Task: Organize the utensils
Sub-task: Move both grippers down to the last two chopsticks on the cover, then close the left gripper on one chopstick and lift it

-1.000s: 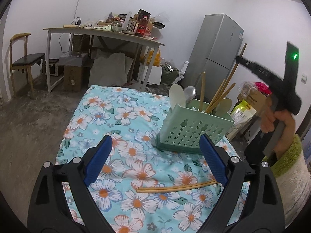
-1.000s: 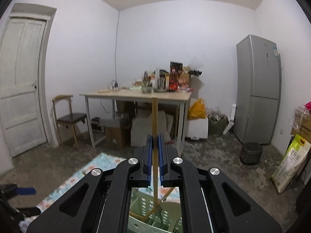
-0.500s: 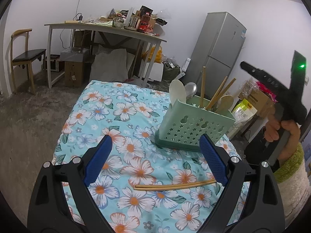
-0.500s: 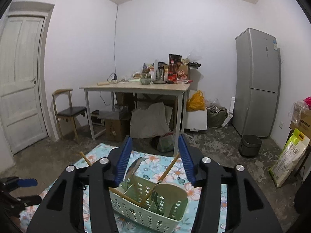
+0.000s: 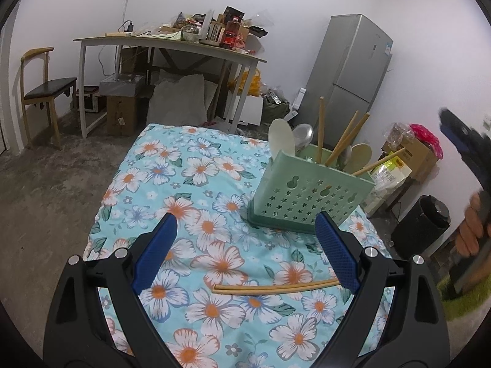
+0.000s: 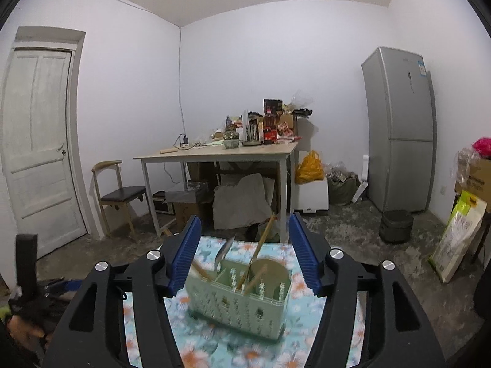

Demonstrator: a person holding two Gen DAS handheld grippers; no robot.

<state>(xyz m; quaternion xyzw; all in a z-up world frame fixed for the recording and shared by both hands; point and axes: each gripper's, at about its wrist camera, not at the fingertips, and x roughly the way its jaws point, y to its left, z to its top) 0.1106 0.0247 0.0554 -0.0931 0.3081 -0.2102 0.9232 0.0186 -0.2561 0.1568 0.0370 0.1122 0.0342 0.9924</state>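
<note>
A pale green perforated utensil basket (image 5: pixel 310 197) stands on the floral tablecloth (image 5: pixel 196 178); it also shows in the right wrist view (image 6: pixel 242 300). It holds several wooden chopsticks, a metal spoon and pale spatulas. A pair of wooden chopsticks (image 5: pixel 276 287) lies flat on the cloth between my left gripper's fingers. My left gripper (image 5: pixel 245 250) is open and empty, low over the cloth, in front of the basket. My right gripper (image 6: pixel 244 253) is open and empty, above and behind the basket; it appears at the right edge of the left wrist view (image 5: pixel 460 141).
Beyond the cloth-covered surface is bare concrete floor. A cluttered white table (image 6: pixel 221 153), a chair (image 6: pixel 119 190), a grey fridge (image 6: pixel 399 128), a dark bin (image 6: pixel 396 225), bags and boxes (image 5: pixel 411 159) stand around the room. A white door (image 6: pixel 40 141) is at left.
My right gripper opened and let go of a chopstick, which now stands in the basket, then pulled back away from it. My left gripper stayed open over the cloth, its view shifting slightly.
</note>
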